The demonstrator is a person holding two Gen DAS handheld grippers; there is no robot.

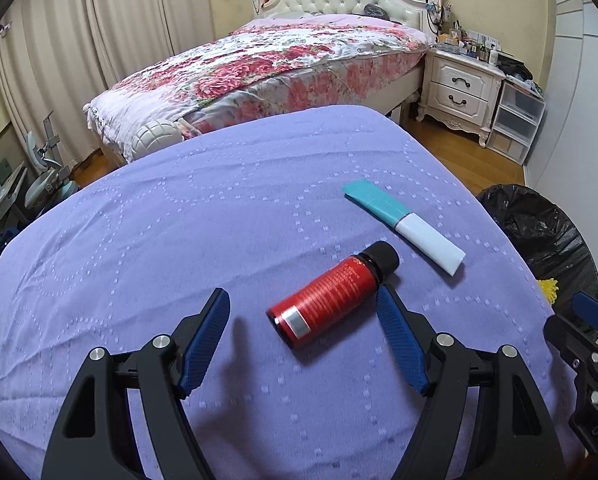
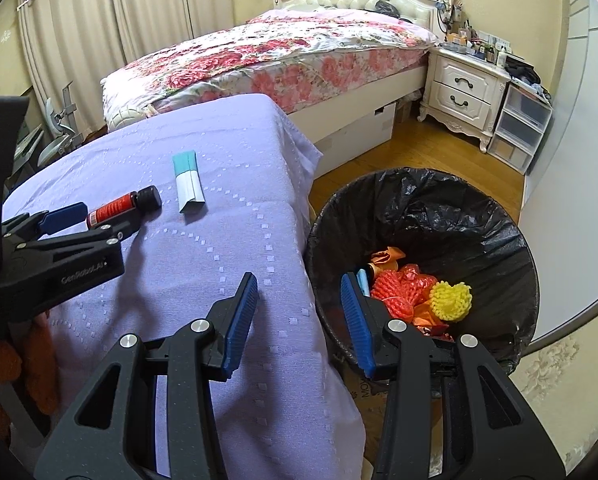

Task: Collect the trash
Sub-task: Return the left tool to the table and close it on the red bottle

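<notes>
You had the left gripper wide around the bottle, probably not touching yet, right gripper empty, so squeeze next.

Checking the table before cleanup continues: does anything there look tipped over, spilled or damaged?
The red bottle lies on its side on the purple cloth, cap on, no spill visible. The teal-and-white carton lies flat beside it, apart.

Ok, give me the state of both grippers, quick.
Left gripper: open, jaws either side of the red bottle, not gripping it.
Right gripper: open, holding nothing, over the edge between the table and the bin.
</notes>
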